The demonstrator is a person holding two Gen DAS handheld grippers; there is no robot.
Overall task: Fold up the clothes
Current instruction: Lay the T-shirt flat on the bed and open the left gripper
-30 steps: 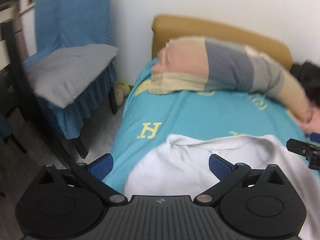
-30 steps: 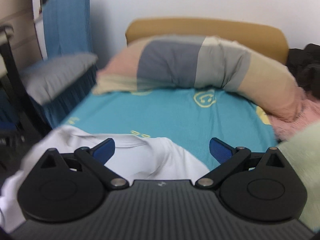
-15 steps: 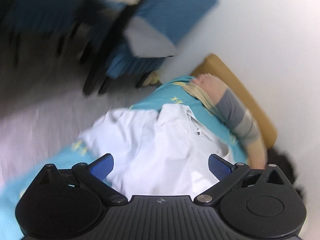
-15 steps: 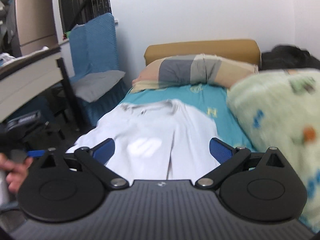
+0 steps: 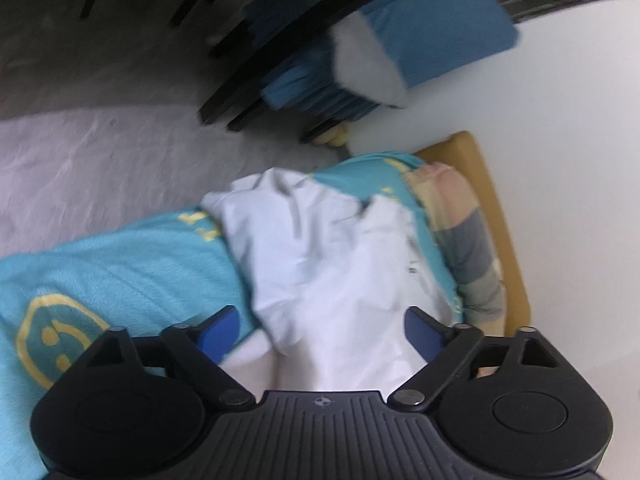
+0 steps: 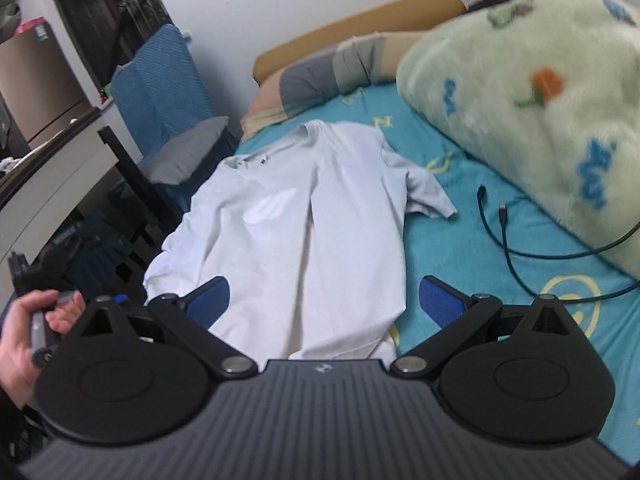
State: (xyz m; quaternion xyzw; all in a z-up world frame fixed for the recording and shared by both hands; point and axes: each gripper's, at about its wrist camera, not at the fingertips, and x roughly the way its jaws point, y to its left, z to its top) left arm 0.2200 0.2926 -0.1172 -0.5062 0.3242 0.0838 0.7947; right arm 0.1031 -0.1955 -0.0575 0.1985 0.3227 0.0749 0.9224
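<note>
A white T-shirt lies flat on the turquoise sheet, collar toward the pillow, one short sleeve spread to the right. My right gripper hovers over the shirt's lower hem, open, with only the fabric below it. In the rolled left wrist view the same shirt looks rumpled at the bed's edge. My left gripper is low over its near part. Its jaws are closing, with shirt fabric lying between them, and the pads are not pressing on it. A hand holds that gripper at the far left.
A fluffy pale-green blanket is heaped on the bed's right side, with a black cable beside it. A striped pillow rests against the tan headboard. A blue-covered chair and a desk stand left of the bed.
Both grippers have drawn back from the collar toward the shirt's lower end. The left view has rolled sharply, and its jaws have narrowed a little. The right jaws stay wide.
</note>
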